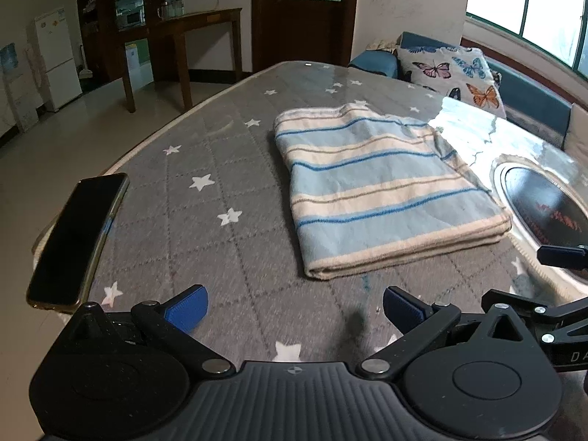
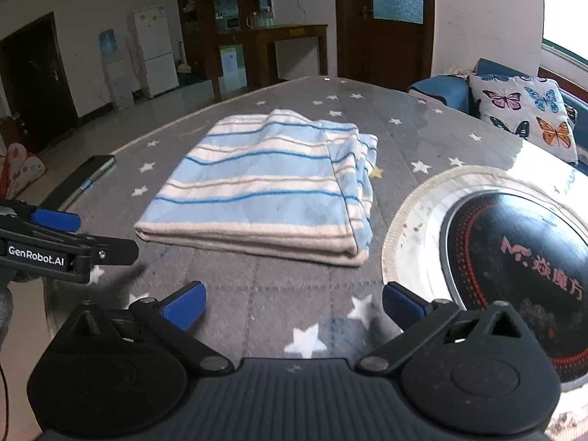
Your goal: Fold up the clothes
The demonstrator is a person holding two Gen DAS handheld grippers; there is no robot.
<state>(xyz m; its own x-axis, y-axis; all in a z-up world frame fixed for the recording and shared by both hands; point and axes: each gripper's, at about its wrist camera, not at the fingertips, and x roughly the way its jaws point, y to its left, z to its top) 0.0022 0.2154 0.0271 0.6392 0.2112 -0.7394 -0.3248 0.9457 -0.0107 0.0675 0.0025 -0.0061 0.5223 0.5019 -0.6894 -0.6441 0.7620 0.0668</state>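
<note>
A blue, white and tan striped cloth (image 1: pixel 375 187) lies folded into a flat rectangle on the grey star-patterned table cover (image 1: pixel 205 220). In the right wrist view the same cloth (image 2: pixel 264 187) shows its stacked edges at the front and right. My left gripper (image 1: pixel 296 305) is open, blue pads wide apart, a short way in front of the cloth's near edge and holding nothing. My right gripper (image 2: pixel 294 303) is also open and empty, just short of the cloth. The left gripper's finger (image 2: pixel 55 220) shows at the left edge of the right wrist view.
A black phone (image 1: pixel 77 239) lies at the table's left edge. A round black induction cooker (image 2: pixel 514 272) is set into the table on the right. A sofa with a butterfly cushion (image 1: pixel 452 73) stands behind, and a wooden side table (image 1: pixel 198 33) and a fridge (image 1: pixel 55 58) further back.
</note>
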